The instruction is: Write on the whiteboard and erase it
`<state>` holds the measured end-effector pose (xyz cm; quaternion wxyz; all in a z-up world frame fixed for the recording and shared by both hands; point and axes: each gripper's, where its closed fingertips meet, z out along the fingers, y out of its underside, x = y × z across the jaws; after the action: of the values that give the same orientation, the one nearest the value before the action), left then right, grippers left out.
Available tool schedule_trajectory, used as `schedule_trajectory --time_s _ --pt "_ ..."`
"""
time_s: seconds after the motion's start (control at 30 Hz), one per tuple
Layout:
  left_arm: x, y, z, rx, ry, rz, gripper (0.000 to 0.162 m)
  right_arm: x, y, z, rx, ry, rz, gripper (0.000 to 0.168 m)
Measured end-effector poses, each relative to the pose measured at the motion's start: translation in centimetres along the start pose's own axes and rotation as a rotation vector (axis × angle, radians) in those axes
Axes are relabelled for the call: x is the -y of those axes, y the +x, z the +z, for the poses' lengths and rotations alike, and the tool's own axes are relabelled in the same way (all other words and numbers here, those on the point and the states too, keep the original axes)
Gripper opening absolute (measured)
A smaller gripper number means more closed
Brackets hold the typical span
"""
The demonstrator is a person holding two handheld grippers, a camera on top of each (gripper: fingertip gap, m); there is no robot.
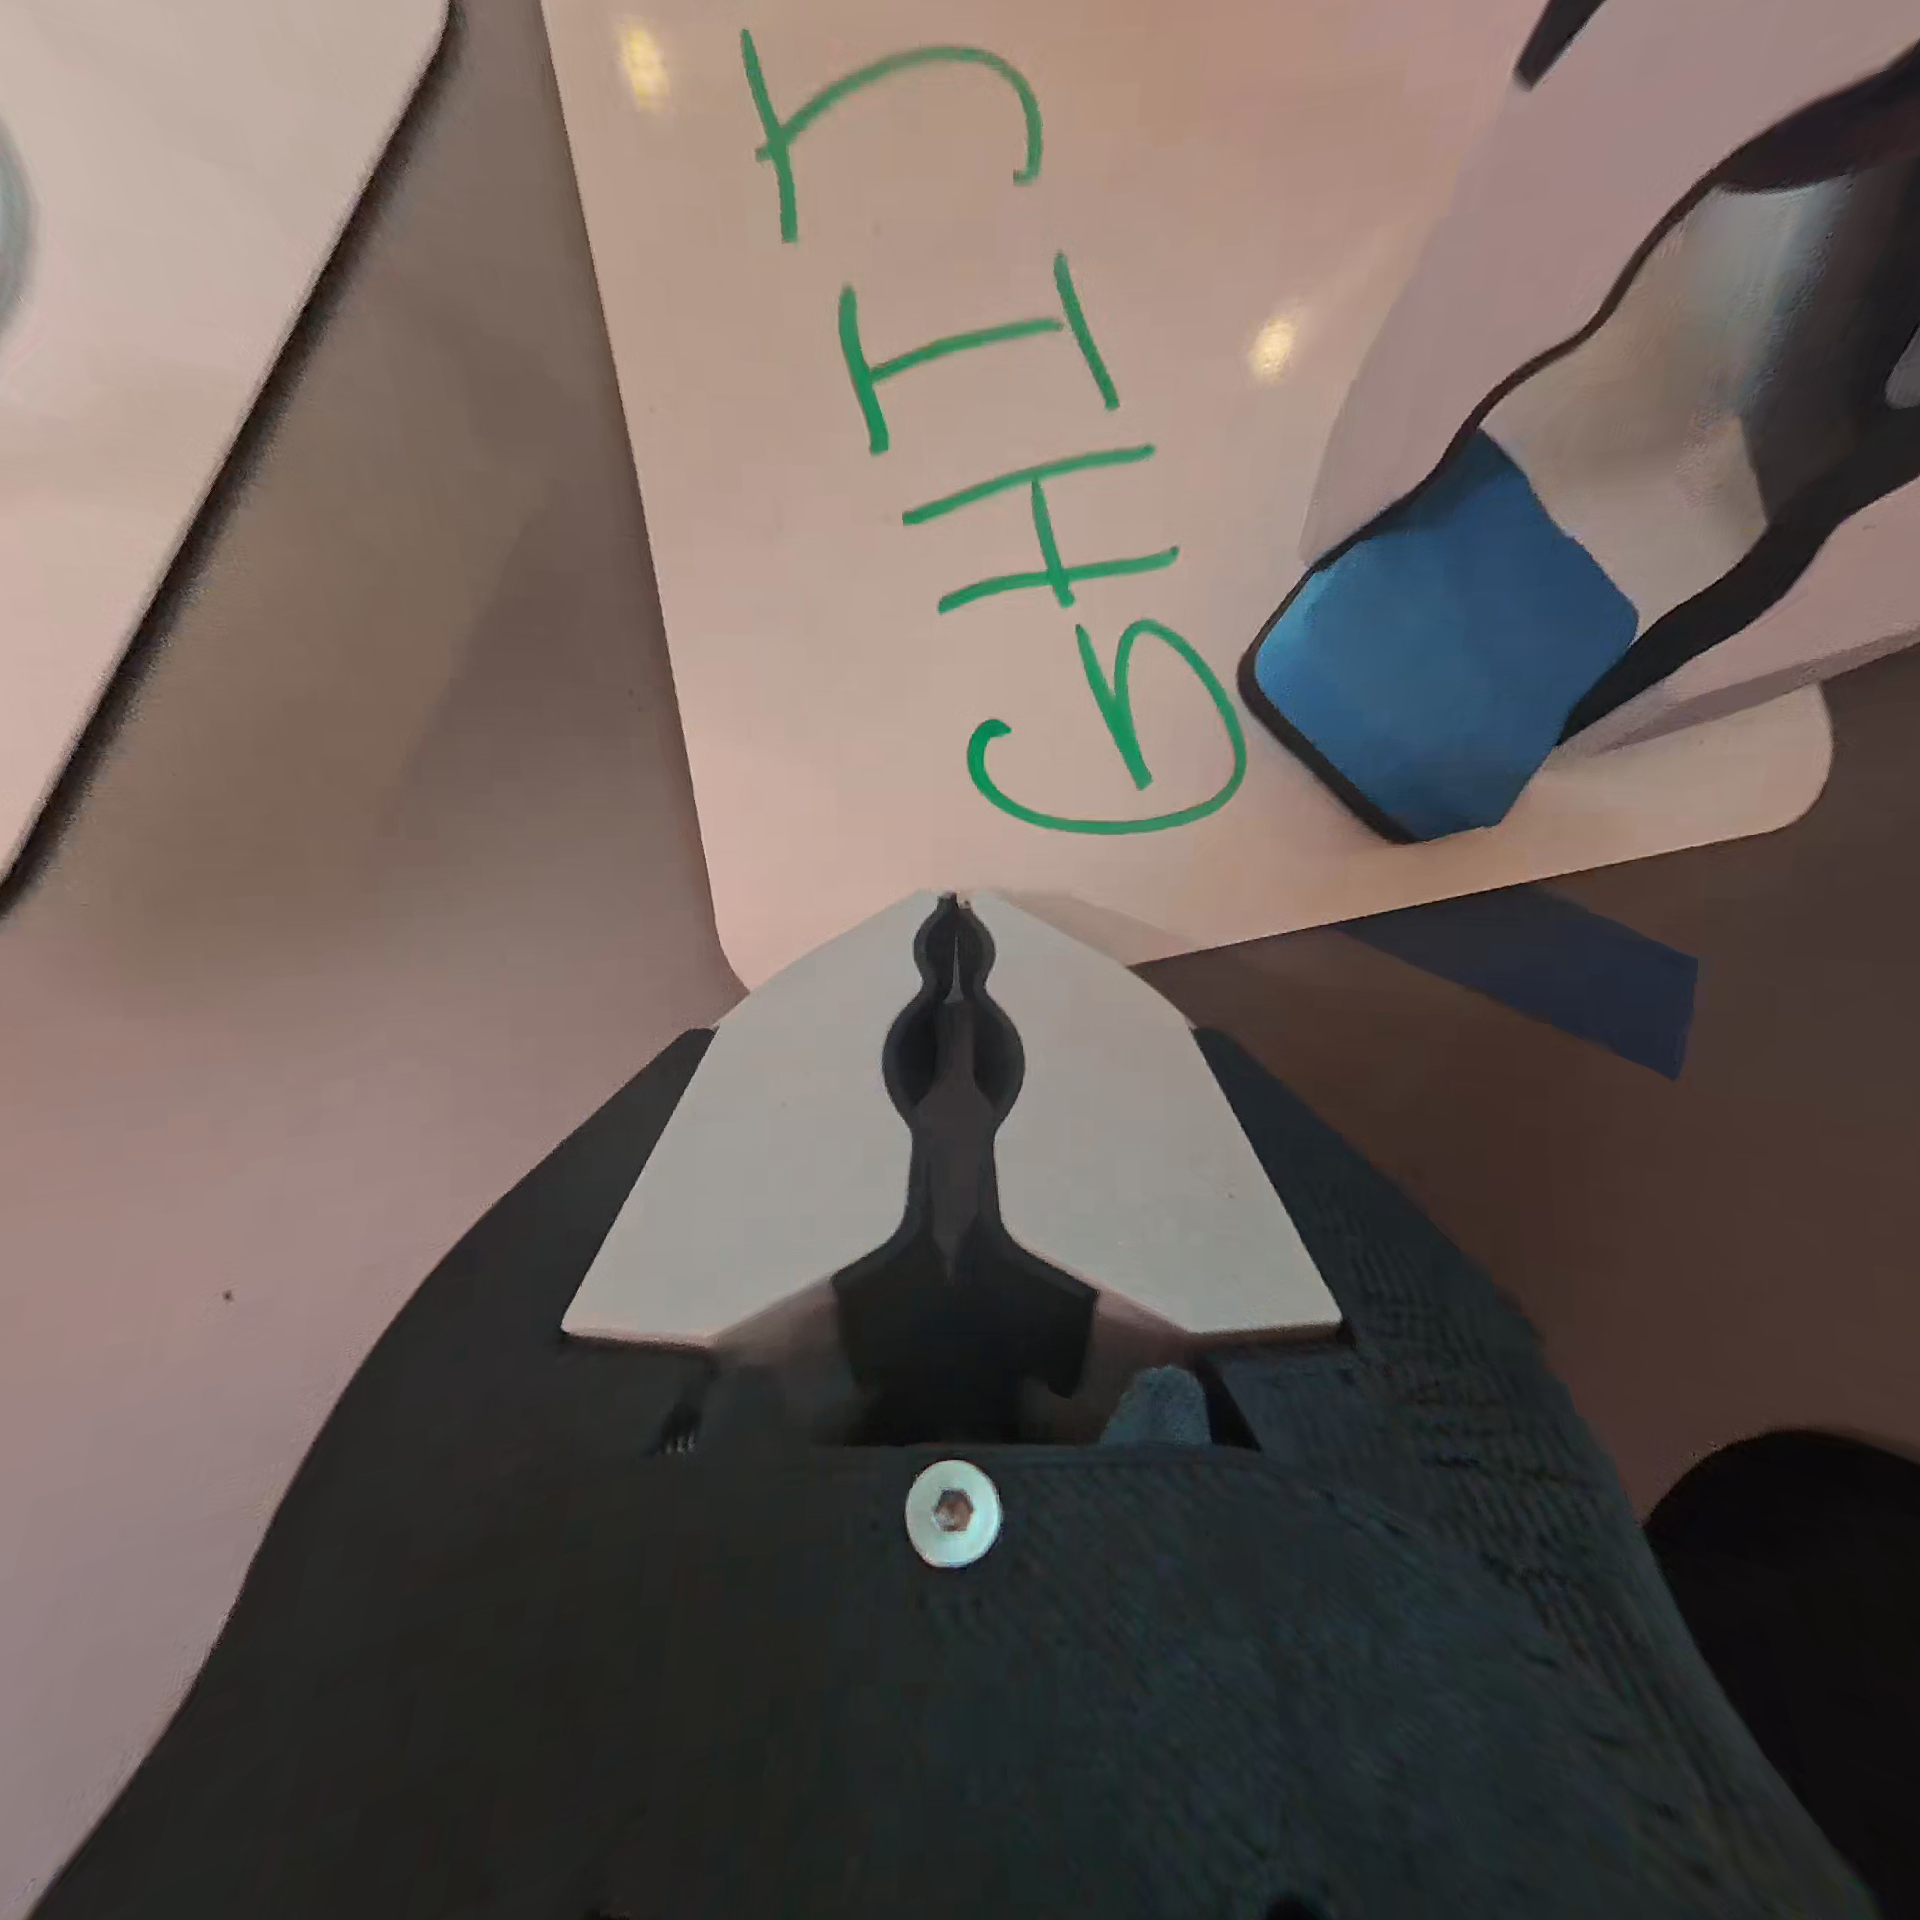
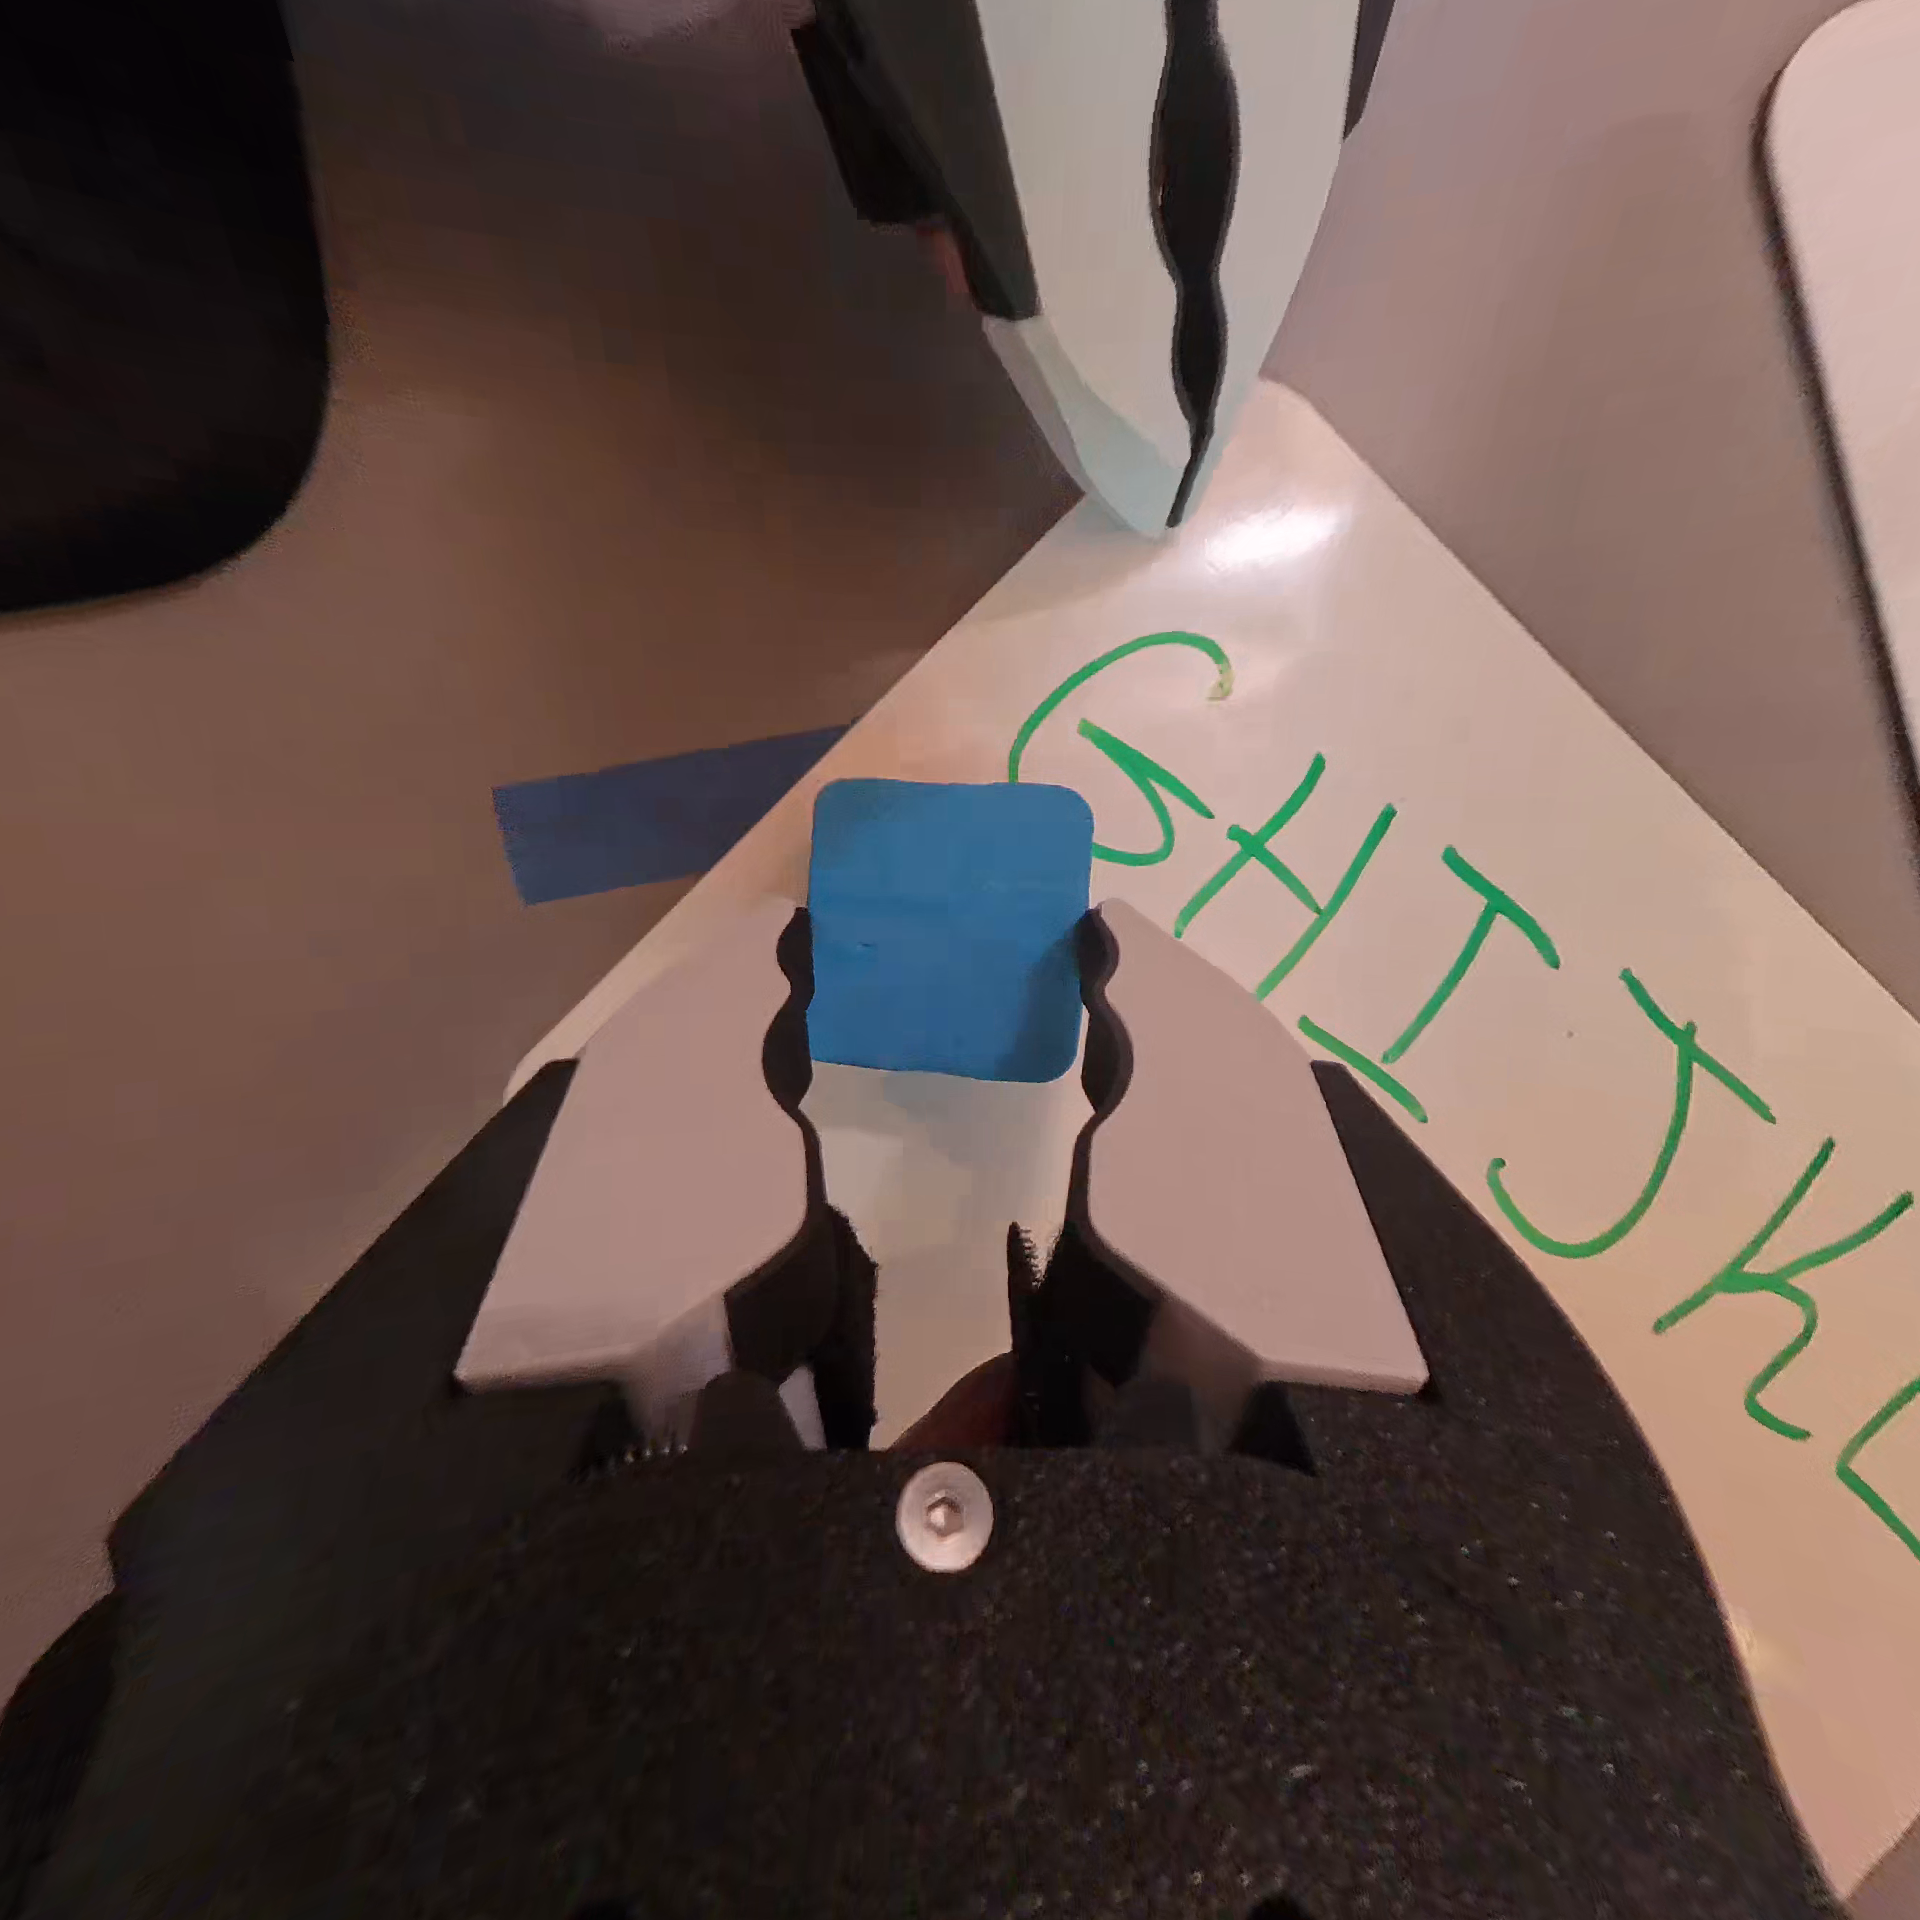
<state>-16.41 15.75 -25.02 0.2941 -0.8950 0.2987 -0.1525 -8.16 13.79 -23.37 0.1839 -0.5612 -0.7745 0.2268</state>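
Observation:
A small white whiteboard lies flat on a brown table, with a row of green letters written on it. My right gripper is shut on a blue square eraser, which rests on the board at the start of the green writing. In the left wrist view the eraser sits near the board's corner, held by the right gripper. My left gripper is shut and empty, its tip pressed on the board's near edge. It also shows in the right wrist view.
A strip of blue tape lies on the table beside the board's corner; it also shows in the right wrist view. A second white board lies to the left. A dark object sits at the table's edge.

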Motion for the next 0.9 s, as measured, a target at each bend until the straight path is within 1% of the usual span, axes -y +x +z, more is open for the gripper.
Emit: schedule_trajectory --time_s 0.07,0.1,0.13,0.3,0.33,0.37,0.43,0.5,0.6,0.67,0.73,0.77,0.83,0.9 --pt "-0.1 -0.1 0.0 -0.001 -0.006 -0.025 0.0 0.1 0.0 0.4 0.019 -0.005 0.006 0.052" --pt "-0.1 -0.1 0.0 0.005 0.001 -0.019 0.0 0.2 0.0 0.4 0.02 -0.013 0.011 0.063" --pt "-0.1 -0.1 0.0 0.011 0.012 -0.015 0.0 0.3 0.1 0.2 0.017 -0.022 0.005 0.068" --pt "0.0 0.0 0.1 0.016 0.035 -0.017 0.0 0.5 -0.2 0.0 0.002 -0.062 -0.057 0.059" --pt "0.0 0.1 0.2 0.014 0.037 -0.017 0.0 0.3 -0.1 0.2 -0.003 -0.075 -0.064 0.051" --pt "0.1 0.1 0.2 0.015 0.039 -0.016 0.001 0.3 0.0 0.3 -0.003 -0.079 -0.07 0.049" --pt "0.1 0.2 0.2 0.016 0.039 -0.009 0.001 0.2 0.2 0.2 0.009 -0.09 -0.086 0.047" --pt "0.1 0.3 0.3 0.014 0.041 -0.011 0.001 0.2 1.6 0.3 -0.011 -0.106 -0.06 0.046" --pt "0.1 0.4 0.3 0.013 0.044 -0.008 0.001 1.6 4.1 1.3 -0.056 -0.072 0.006 0.046" --pt "0.1 0.4 0.3 0.014 0.051 -0.013 0.001 2.3 3.3 1.8 -0.044 -0.076 -0.026 0.045" --pt "0.2 0.4 0.3 0.012 0.054 -0.014 0.001 1.5 2.1 1.2 0.013 -0.135 -0.066 0.045" --pt "0.1 0.4 0.3 0.013 0.052 -0.01 0.001 0.8 2.5 0.8 0.016 -0.17 -0.06 0.045" --pt "0.1 0.4 0.3 0.014 0.049 -0.003 0.001 0.0 5.4 0.4 -0.066 -0.215 0.004 0.045" --pt "0.2 0.4 0.3 0.01 0.055 -0.008 0.001 1.4 6.9 1.3 -0.111 -0.158 0.049 0.045"
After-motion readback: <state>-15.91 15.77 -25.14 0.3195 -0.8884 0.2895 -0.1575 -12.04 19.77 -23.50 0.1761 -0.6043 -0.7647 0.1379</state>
